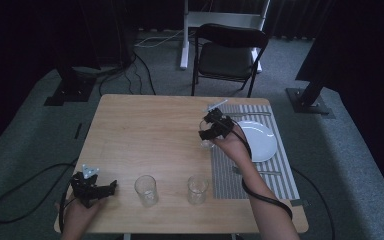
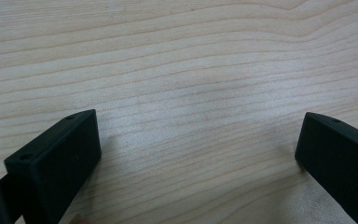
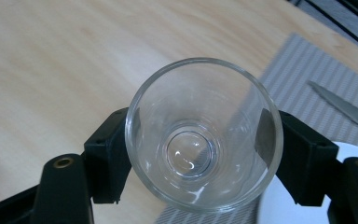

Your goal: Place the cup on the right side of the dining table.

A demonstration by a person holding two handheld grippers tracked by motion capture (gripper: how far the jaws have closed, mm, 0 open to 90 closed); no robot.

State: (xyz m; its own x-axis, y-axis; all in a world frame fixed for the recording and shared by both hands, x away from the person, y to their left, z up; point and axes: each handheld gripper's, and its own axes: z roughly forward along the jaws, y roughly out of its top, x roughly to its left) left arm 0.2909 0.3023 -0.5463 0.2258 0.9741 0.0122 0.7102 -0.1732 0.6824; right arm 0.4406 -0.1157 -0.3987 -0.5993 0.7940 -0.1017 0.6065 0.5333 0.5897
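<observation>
My right gripper (image 1: 207, 132) is shut on a clear drinking glass (image 3: 203, 135), whose sides its two black jaws clamp. It holds the glass (image 1: 206, 140) upright just above the left edge of the striped placemat (image 1: 275, 175), beside the white plate (image 1: 262, 141). Two more clear glasses (image 1: 146, 190) (image 1: 197, 190) stand near the table's front edge. My left gripper (image 1: 97, 190) rests at the front left corner with its jaws wide open over bare wood (image 2: 191, 93), nothing between them.
A knife (image 3: 345, 107) lies on the placemat (image 3: 307, 70) past the held glass. Cutlery (image 1: 252, 114) lies on the mat at the far end, and more (image 1: 260, 171) lies near the plate. A black folding chair (image 1: 227, 55) stands beyond the wooden table (image 1: 145, 125).
</observation>
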